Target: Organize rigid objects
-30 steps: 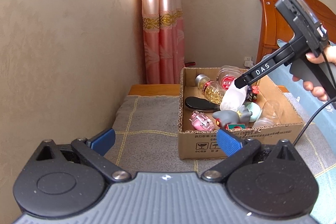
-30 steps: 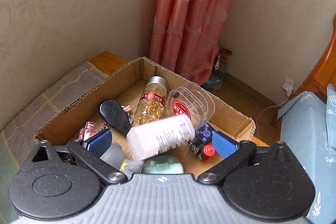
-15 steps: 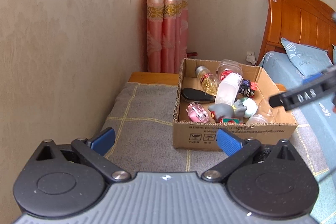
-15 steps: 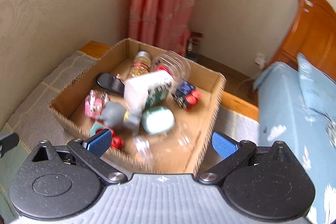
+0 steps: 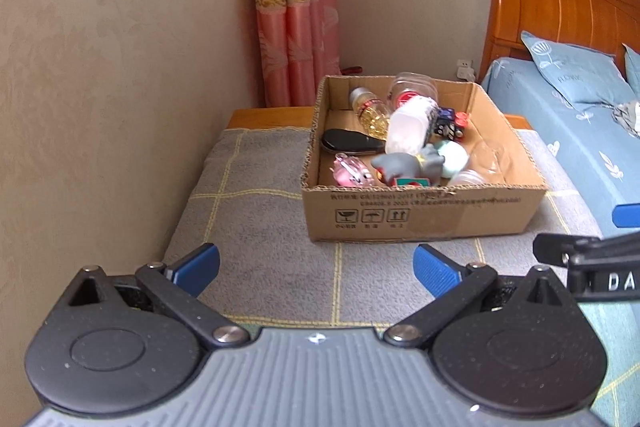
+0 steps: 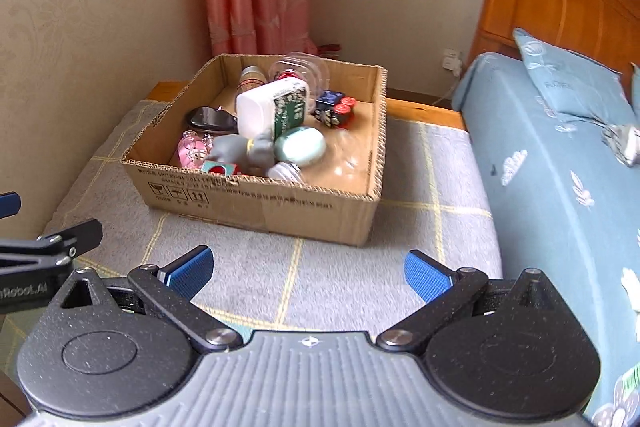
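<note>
Left wrist view: left gripper (image 5: 316,265) spread wide, nothing held, over grey checked blanket (image 5: 260,227). Corrugated cardboard box (image 5: 420,213) sits ahead on it, nothing between. Inside: white plastic bottle (image 5: 406,131) lying tilted across grey rubber toy (image 5: 404,163), black glossy oval case (image 5: 348,143), pink clear toy (image 5: 352,171), mint egg shape (image 5: 452,159). Right gripper (image 6: 308,273) also released, empty, short of box. Blue bed (image 6: 560,167) just beside blanket; pink curtain (image 5: 296,27) behind.

Bare grey blanket (image 6: 320,267) before the cardboard box (image 6: 280,203); wall (image 5: 100,87) close on the left.
</note>
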Demonstrator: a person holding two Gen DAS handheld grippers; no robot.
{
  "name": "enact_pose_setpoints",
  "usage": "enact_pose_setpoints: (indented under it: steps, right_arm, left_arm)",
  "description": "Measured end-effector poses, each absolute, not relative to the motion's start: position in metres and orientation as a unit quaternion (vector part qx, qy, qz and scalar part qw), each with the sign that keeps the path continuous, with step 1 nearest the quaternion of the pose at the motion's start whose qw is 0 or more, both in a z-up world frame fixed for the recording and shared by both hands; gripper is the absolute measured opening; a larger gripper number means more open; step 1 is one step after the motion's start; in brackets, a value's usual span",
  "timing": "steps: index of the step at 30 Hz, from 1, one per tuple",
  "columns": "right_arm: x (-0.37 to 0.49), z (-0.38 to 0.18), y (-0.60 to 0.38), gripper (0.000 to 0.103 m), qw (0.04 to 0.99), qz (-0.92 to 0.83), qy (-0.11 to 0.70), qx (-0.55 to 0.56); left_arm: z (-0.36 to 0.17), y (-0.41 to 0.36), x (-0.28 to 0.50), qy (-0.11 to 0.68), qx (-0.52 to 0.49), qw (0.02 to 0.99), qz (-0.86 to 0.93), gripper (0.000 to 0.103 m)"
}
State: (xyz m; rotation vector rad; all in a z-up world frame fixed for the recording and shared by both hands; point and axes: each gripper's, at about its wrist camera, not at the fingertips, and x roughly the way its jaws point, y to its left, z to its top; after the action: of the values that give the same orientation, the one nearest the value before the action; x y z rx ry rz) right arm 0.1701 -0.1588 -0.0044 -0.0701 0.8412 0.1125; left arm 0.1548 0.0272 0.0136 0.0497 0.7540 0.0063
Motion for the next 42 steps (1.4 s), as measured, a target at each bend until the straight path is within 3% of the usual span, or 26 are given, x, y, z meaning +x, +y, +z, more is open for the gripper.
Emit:
enact_pose_setpoints:
  steps: [42]
  right_arm:
    - [0.142, 0.007, -0.166, 0.103, 0.933, 0.014, 0.361, -0.012]
  left_arm:
    - [0.034, 0.01, 0.144, 0.355, 0.049, 0.934, -0.001, 0.102]
